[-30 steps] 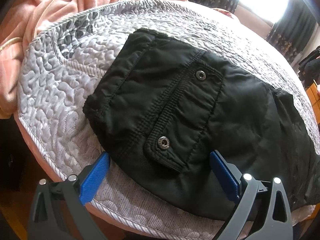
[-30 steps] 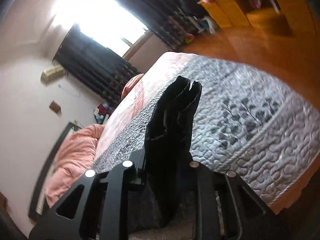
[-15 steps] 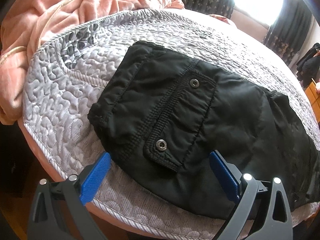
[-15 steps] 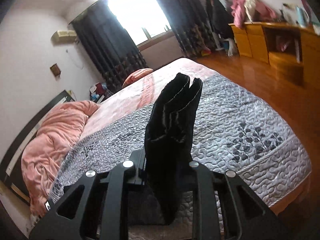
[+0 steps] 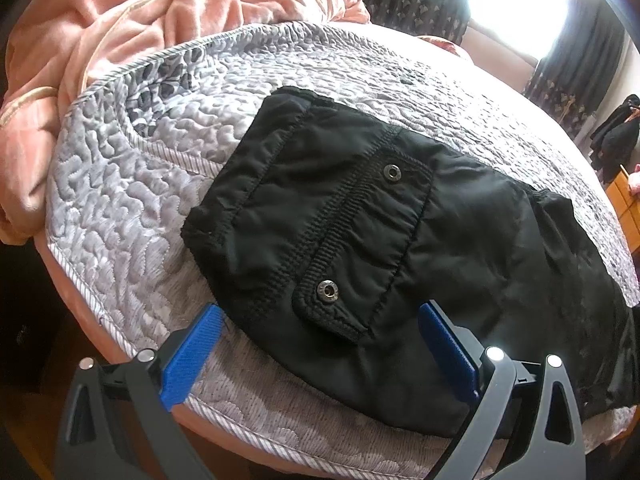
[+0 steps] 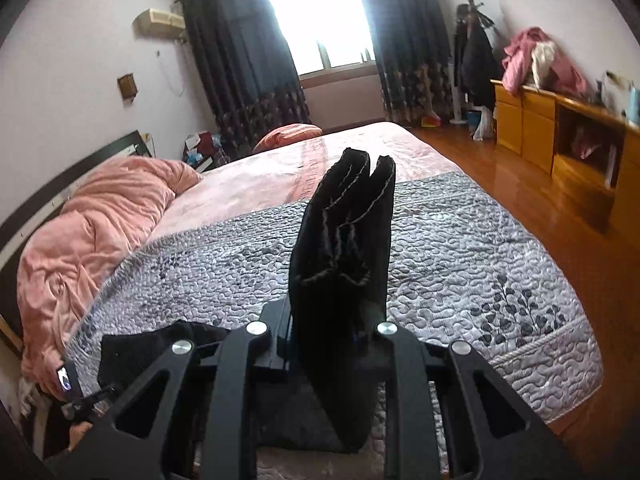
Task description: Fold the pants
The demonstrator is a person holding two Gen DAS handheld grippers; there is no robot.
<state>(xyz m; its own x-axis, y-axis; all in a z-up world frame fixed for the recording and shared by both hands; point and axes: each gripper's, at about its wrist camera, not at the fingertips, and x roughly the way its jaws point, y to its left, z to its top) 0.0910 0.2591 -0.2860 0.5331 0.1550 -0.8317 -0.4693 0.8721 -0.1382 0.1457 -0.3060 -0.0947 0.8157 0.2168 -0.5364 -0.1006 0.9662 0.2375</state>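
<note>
Right tongs (image 6: 332,320) rolled upright from their tilt, clamped pants end (image 6: 344,232) carried higher over the bed (image 6: 480,240), room now level beyond them

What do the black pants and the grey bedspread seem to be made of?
Pants: probably a smooth synthetic weave, nylon-like, with a faint sheen, fine wrinkles and metal snaps. Bedspread: quilted fabric, likely cotton or polyester, matte to slightly silky, with puffy stitched swirls and a corded edge.

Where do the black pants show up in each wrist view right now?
Left wrist: black pants lie flat mid-frame on the grey quilt, between the open left gripper fingers.
Right wrist: a bunched end of them stands mid-frame, clamped in the right gripper.
Shared landmark: the pink blanket, left in both.
</note>
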